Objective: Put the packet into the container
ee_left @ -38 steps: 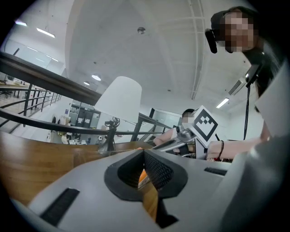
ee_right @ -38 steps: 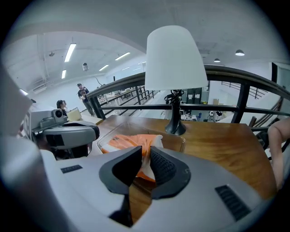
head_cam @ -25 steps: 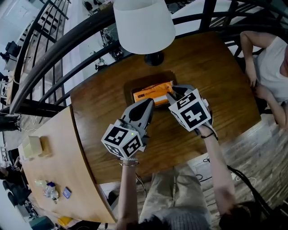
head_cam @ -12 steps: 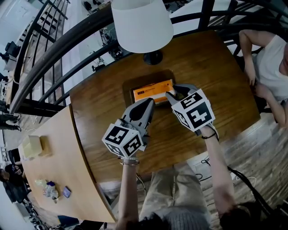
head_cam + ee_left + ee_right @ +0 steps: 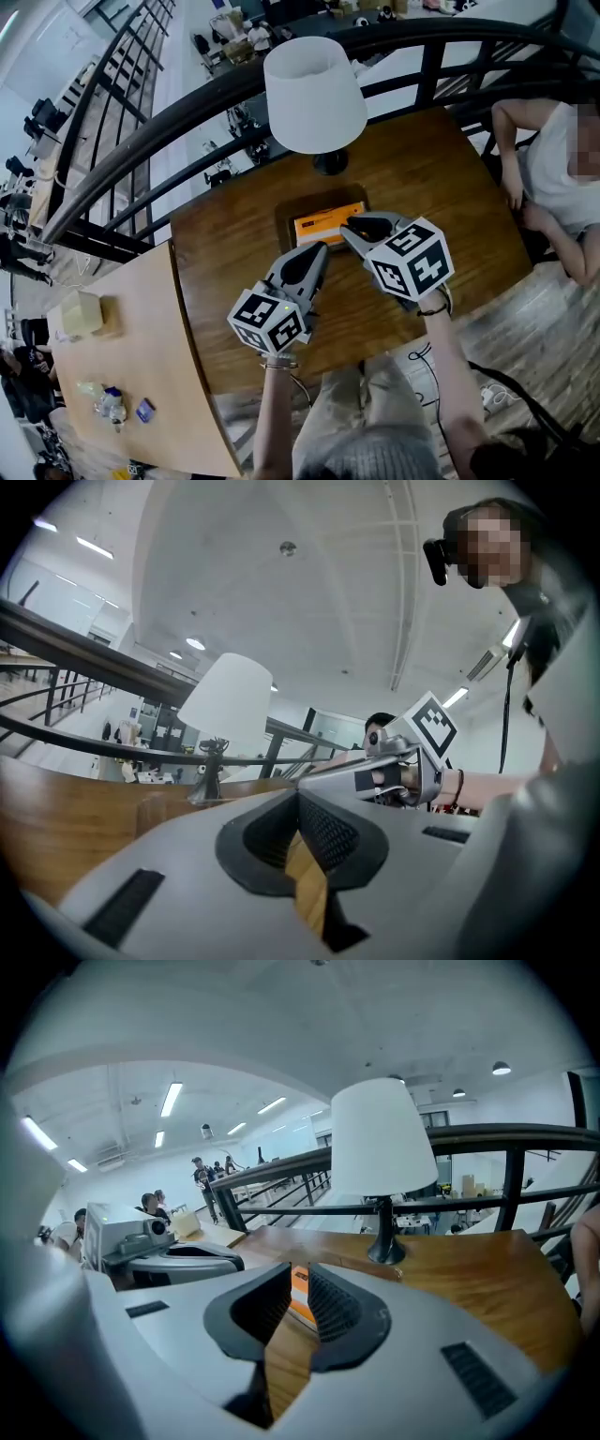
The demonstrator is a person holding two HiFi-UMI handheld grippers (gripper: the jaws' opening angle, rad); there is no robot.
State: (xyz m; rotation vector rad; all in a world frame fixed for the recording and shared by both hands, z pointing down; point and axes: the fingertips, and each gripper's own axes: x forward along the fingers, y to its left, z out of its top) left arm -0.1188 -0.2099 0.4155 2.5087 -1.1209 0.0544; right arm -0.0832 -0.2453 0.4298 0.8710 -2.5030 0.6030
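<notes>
While both grippers hang over the wooden table [image 5: 450, 187], the fingers differ.

Left gripper [image 5: 298, 794]: fingers pressed together at the tips, nothing between them. Head view puts the tips just beside the near edge of the container [image 5: 285, 221].

Right gripper [image 5: 300, 1283]: fingers a narrow slit apart, having just been closing, gripping nothing. The packet [image 5: 326, 226] shows through the slit, farther off. Head view puts these tips over the packet's right end; I cannot tell whether they touch it.

Packet: orange, lying flat inside the dark, shallow container.

Just behind the container stands a lamp [image 5: 315, 94] with a white shade. Black railing [image 5: 525, 1132] runs past the table's far edge.
</notes>
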